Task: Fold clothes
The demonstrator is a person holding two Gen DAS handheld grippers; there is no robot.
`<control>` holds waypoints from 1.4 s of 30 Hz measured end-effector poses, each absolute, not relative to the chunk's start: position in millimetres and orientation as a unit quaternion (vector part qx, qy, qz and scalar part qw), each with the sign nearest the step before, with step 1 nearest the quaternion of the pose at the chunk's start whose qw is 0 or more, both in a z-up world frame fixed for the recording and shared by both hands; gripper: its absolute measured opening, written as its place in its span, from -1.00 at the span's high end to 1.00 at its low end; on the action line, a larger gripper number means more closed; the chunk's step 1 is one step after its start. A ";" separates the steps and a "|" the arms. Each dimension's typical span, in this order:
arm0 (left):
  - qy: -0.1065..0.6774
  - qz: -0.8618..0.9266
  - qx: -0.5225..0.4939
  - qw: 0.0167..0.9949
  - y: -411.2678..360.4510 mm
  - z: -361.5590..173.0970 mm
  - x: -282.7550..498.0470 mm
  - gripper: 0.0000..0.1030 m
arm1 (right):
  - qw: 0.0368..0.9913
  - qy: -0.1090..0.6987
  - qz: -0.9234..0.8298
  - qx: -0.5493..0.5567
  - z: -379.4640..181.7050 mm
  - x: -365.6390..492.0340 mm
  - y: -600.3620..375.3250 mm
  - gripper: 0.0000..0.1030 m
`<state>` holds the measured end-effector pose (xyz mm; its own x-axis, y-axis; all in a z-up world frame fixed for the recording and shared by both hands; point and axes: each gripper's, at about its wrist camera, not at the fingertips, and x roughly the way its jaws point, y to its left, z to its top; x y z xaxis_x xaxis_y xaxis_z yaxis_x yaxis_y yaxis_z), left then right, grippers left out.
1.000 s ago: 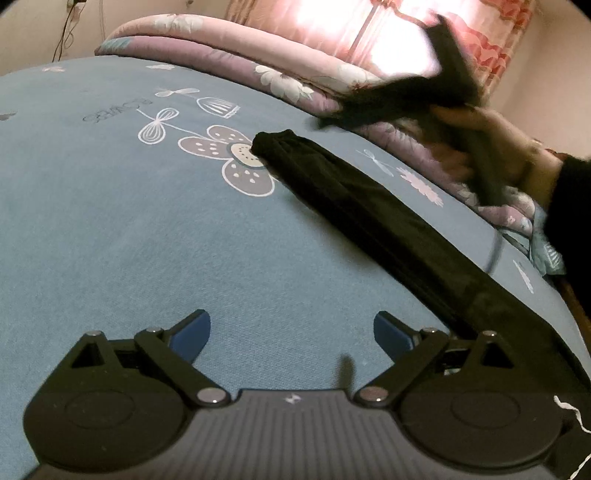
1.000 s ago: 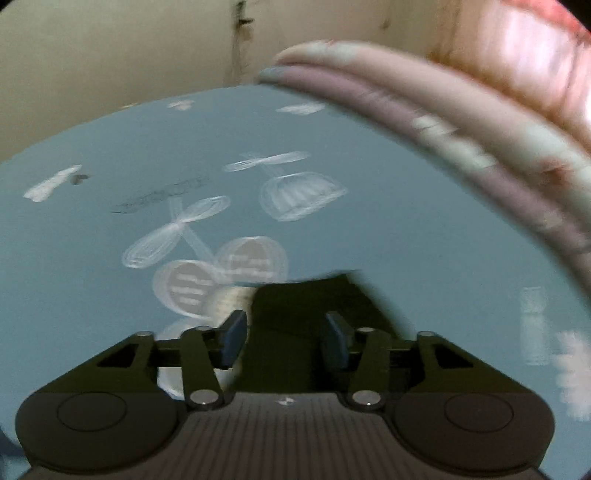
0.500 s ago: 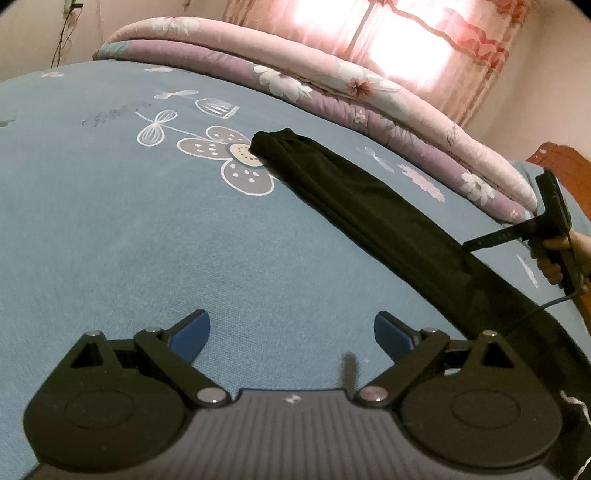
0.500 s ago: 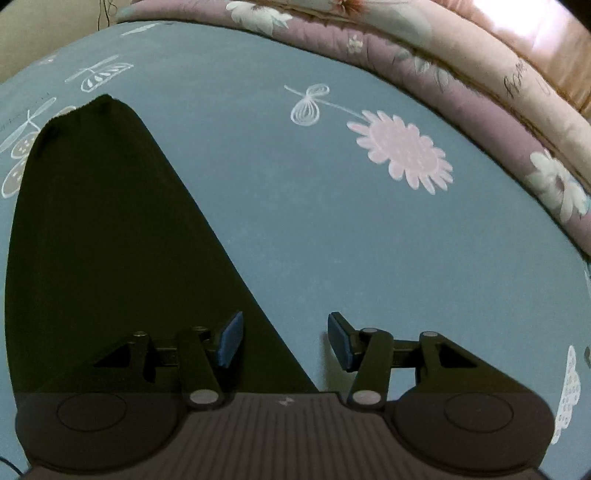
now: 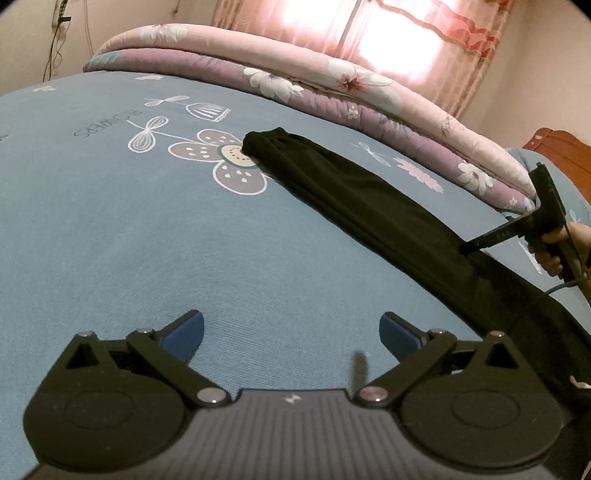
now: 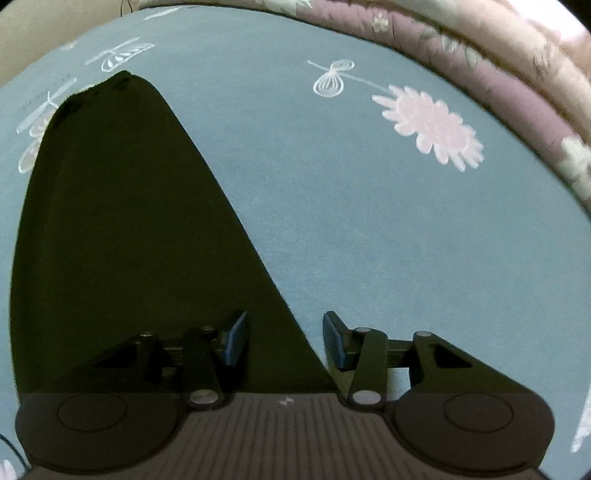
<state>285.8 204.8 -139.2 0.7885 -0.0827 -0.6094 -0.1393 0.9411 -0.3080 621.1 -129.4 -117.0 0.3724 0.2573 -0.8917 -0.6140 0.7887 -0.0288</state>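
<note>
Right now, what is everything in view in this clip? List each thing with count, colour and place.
trousers: one, black, laid long across the bed
bedsheet: one, blue with flower prints, under the trousers
quilt: one, pink and purple floral, folded along the bed's far edge
curtain: one, pink, lit window behind
headboard: one, brown wood, far right
left gripper: jaws wide, empty, over sheet
right gripper: jaws closing astride the trousers' edge
hand: one, holding right gripper

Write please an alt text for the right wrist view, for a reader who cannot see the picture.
The right claw hangs over the edge of a long black garment lying flat on a blue flower-printed bedsheet; its jaws, which have just been closing, stand apart astride the cloth's edge and do not yet pinch it. A rolled pink and purple quilt lies along the far side.
</note>
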 end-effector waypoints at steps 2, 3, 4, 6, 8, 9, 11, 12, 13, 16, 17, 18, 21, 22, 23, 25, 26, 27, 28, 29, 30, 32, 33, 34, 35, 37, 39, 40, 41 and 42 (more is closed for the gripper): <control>0.325 0.016 -0.164 0.931 202.8 -139.5 285.8 -0.97 | 0.809 0.486 0.282 -0.174 -117.6 618.7 -128.8 0.78; 0.325 0.016 -0.161 0.932 201.9 -139.7 285.7 -0.97 | 0.809 0.482 0.289 -0.171 -117.9 617.4 -128.2 0.88; 0.325 0.016 -0.157 0.932 200.9 -139.8 285.7 -0.97 | 0.812 0.477 0.289 -0.174 -117.9 615.6 -127.4 0.88; 0.325 0.015 -0.158 0.932 201.6 -140.0 286.0 -0.97 | 0.820 0.465 0.281 -0.178 -117.0 614.4 -126.8 0.88; 0.325 0.015 -0.159 0.932 202.3 -140.1 286.3 -0.97 | 0.828 0.457 0.271 -0.177 -115.5 615.5 -126.7 0.90; 0.325 0.014 -0.160 0.932 202.7 -140.2 286.5 -0.97 | 0.832 0.453 0.267 -0.176 -114.8 616.1 -126.6 0.90; 0.324 0.014 -0.161 0.932 203.4 -140.3 286.7 -0.97 | 0.833 0.456 0.259 -0.178 -116.2 616.9 -124.4 0.86; 0.324 0.013 -0.161 0.932 203.8 -140.4 286.9 -0.97 | 0.827 0.466 0.257 -0.180 -119.0 617.2 -121.8 0.85; 0.324 0.013 -0.162 0.932 204.1 -140.4 287.0 -0.97 | 0.829 0.465 0.253 -0.182 -118.2 616.4 -120.3 0.79; 0.324 0.013 -0.160 0.932 203.7 -140.6 287.1 -0.97 | 0.834 0.460 0.259 -0.161 -105.2 612.7 -127.7 0.54; 0.323 0.013 -0.161 0.932 204.0 -140.6 287.0 -0.97 | 0.838 0.454 0.254 -0.164 -98.8 610.1 -133.5 0.45; 0.323 0.012 -0.163 0.932 204.4 -140.6 286.9 -0.97 | 0.838 0.457 0.249 -0.166 -94.0 607.6 -141.5 0.39; 0.322 0.011 -0.168 0.932 205.7 -140.5 286.8 -0.97 | 0.831 0.474 0.238 -0.167 -82.5 599.6 -167.8 0.23; 0.322 0.011 -0.169 0.931 206.0 -140.5 286.8 -0.97 | 0.828 0.482 0.235 -0.167 -80.3 596.4 -177.4 0.19; 0.322 0.011 -0.169 0.931 205.9 -140.4 286.6 -0.97 | 0.824 0.489 0.233 -0.165 -81.0 592.7 -188.3 0.19; 0.322 0.012 -0.167 0.932 205.2 -140.4 286.6 -0.97 | 0.819 0.502 0.223 -0.167 -86.1 587.3 -206.9 0.19; 0.323 0.012 -0.164 0.932 204.5 -140.5 286.7 -0.97 | 0.817 0.507 0.213 -0.171 -90.5 586.3 -213.2 0.19; 0.323 0.013 -0.161 0.932 203.7 -140.6 286.8 -0.97 | 0.816 0.512 0.202 -0.176 -94.9 585.3 -219.6 0.19; 0.323 0.014 -0.159 0.933 202.8 -140.7 286.6 -0.97 | 0.813 0.520 0.195 -0.176 -100.7 584.9 -225.7 0.19; 0.323 0.014 -0.156 0.933 201.9 -140.9 286.8 -0.97 | 0.813 0.520 0.195 -0.174 -104.6 583.7 -227.8 0.19; 0.324 0.015 -0.153 0.934 200.9 -141.0 286.9 -0.98 | 0.814 0.519 0.198 -0.171 -108.0 582.2 -228.7 0.19; 0.324 0.016 -0.147 0.934 199.5 -141.4 286.9 -0.98 | 0.815 0.516 0.204 -0.167 -114.7 579.3 -230.7 0.84; 0.324 0.017 -0.144 0.935 198.7 -141.5 287.1 -0.98 | 0.816 0.514 0.208 -0.166 -115.2 578.2 -229.9 0.91; 0.325 0.018 -0.140 0.935 197.8 -141.5 287.4 -0.98 | 0.818 0.510 0.207 -0.169 -114.9 578.1 -228.6 0.91; 0.325 0.018 -0.139 0.935 197.5 -141.5 287.3 -0.98 | 0.820 0.507 0.204 -0.173 -114.6 578.3 -227.3 0.93; 0.325 0.017 -0.139 0.935 197.7 -141.4 287.2 -0.98 | 0.829 0.496 0.194 -0.171 -111.6 580.4 -227.8 0.94; 0.324 0.017 -0.143 0.935 198.9 -141.2 286.9 -0.98 | 0.845 0.479 0.164 -0.173 -110.0 583.4 -229.1 0.98; 0.324 0.016 -0.145 0.935 199.4 -141.2 287.0 -0.98 | 0.848 0.479 0.151 -0.169 -111.4 586.8 -229.2 0.98; 0.323 0.016 -0.147 0.935 200.0 -141.1 287.0 -0.98 | 0.845 0.489 0.147 -0.158 -113.7 589.2 -228.9 0.90; 0.323 0.015 -0.148 0.935 200.3 -141.1 287.1 -0.98 | 0.838 0.500 0.149 -0.159 -116.4 589.0 -224.3 0.85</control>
<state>287.1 200.3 -141.1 0.7908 -0.0670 -0.6084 -0.1240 0.9558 -0.2665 589.0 -224.3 -116.4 0.4560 0.0909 -0.8853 -0.4095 0.9046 -0.1180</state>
